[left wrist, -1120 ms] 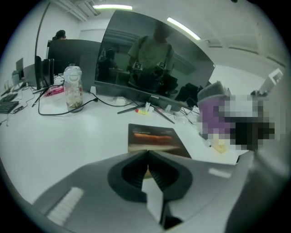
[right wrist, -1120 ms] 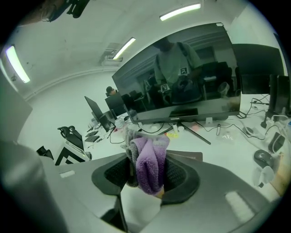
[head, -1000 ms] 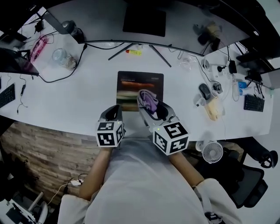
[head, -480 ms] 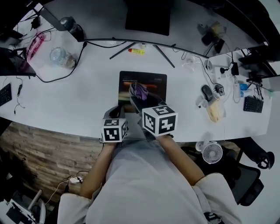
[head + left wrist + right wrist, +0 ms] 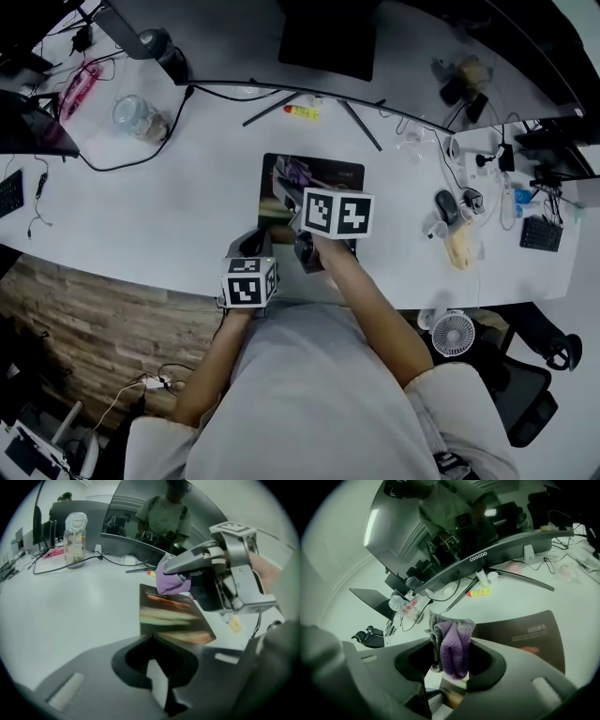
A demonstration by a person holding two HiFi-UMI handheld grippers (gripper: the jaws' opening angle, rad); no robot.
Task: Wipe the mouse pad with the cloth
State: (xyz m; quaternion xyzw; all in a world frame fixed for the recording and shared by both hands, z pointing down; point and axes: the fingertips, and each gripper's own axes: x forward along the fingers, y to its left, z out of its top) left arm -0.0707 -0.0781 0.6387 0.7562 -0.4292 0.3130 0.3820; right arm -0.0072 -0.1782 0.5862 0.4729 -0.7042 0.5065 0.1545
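A dark mouse pad (image 5: 336, 176) with a blurred colour print lies on the white desk. My right gripper (image 5: 296, 180) is shut on a bunched purple cloth (image 5: 298, 172) and holds it over the pad's far left part. In the right gripper view the cloth (image 5: 453, 645) fills the jaws, with the pad (image 5: 520, 632) just beyond. My left gripper (image 5: 257, 238) is shut, its tips at the pad's near left corner. From the left gripper view the pad (image 5: 171, 616) lies ahead, and the cloth (image 5: 171, 580) hangs from the right gripper (image 5: 183, 566) above it.
A curved monitor (image 5: 487, 555) on a splayed stand sits behind the pad, a yellow tube (image 5: 302, 112) at its foot. A clear jar (image 5: 132, 116) and black cable are at the left. A mouse (image 5: 445, 204) and cables lie right; a small fan (image 5: 452, 333) stands beyond the desk edge.
My right gripper has carried the cloth away from me, from the pad's near edge up to its far left part. The left gripper has stayed at the near left corner.
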